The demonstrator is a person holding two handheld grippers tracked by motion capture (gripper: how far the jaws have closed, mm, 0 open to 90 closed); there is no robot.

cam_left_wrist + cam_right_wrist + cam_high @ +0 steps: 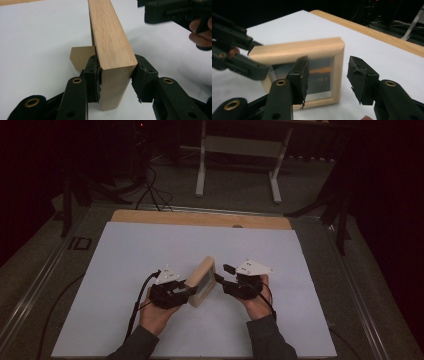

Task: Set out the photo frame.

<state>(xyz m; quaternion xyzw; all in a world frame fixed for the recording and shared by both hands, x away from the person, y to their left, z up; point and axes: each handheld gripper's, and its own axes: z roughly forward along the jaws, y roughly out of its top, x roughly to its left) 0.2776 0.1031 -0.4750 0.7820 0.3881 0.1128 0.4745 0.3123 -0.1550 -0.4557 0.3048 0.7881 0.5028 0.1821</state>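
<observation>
a small light wooden picture frame (202,281) with a glass front stands upright on the white sheet (125,265) covering the table, near its middle, between the two hands. the left gripper (115,75) is clamped across the frame's end, both pads pressed on the wood. a tan stand piece (81,57) sticks out behind the frame, partly hidden by the jaw. the right gripper (327,77) is released, its jaws apart in front of the glass, touching nothing that can be seen. the picture under the glass is too dim to make out.
</observation>
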